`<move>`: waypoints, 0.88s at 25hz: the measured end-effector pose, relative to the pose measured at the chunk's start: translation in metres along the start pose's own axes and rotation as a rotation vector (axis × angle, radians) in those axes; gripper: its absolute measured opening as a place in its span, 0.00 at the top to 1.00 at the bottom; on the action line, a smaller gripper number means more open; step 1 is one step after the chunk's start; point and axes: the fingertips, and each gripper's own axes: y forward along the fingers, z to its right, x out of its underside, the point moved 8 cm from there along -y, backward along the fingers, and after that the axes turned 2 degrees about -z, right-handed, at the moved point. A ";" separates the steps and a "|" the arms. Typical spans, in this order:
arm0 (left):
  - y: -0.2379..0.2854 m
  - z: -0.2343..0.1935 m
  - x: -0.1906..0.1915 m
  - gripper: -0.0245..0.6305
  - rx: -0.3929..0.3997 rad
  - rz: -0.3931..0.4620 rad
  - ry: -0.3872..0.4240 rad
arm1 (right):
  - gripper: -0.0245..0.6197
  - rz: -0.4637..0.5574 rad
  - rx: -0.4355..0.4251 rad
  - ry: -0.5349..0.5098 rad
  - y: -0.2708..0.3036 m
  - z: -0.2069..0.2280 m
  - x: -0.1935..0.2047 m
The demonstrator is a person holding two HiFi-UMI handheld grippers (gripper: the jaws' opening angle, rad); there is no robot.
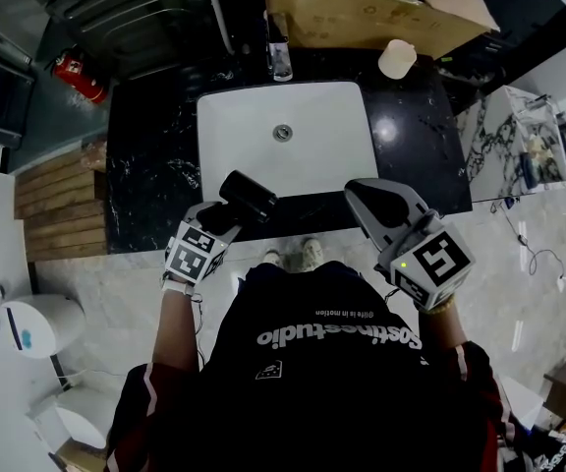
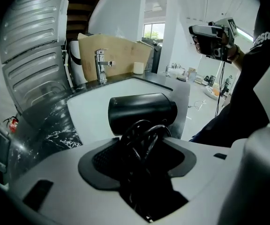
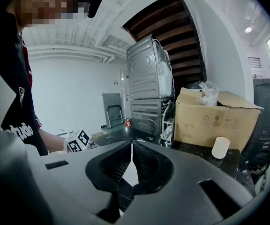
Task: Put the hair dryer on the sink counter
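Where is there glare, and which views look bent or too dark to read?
Head view: a white glare spot on the counter, right of the sink. Left gripper view: the wide lens curves straight edges, and the hair dryer is a dark mass with little detail. Right gripper view: the ceiling lights are burnt out; the cardboard box is sharp.

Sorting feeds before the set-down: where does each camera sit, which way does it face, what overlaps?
Head view: on the head, steeply down at the sink counter; shows torso, left gripper, right gripper.
Left gripper view: on that gripper, facing the faucet past the held hair dryer; shows its jaws.
Right gripper view: on that gripper, facing the cardboard box; shows its shut jaws.
Shared: the cardboard box, in all three.
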 end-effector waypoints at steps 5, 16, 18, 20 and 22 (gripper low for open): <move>0.000 -0.003 0.003 0.57 0.005 -0.007 -0.027 | 0.90 0.002 -0.007 0.018 0.004 0.000 0.005; -0.006 -0.006 0.008 0.51 0.020 -0.089 -0.056 | 0.90 -0.002 -0.014 0.026 0.001 0.003 0.007; -0.007 -0.006 0.008 0.51 0.016 -0.101 -0.059 | 0.90 0.002 -0.012 0.027 0.000 0.003 0.007; -0.008 -0.007 0.009 0.51 0.009 -0.114 -0.060 | 0.90 0.015 -0.014 0.021 0.000 0.004 0.006; -0.011 -0.008 0.010 0.51 0.000 -0.127 -0.057 | 0.90 0.020 -0.016 0.016 0.000 0.004 0.006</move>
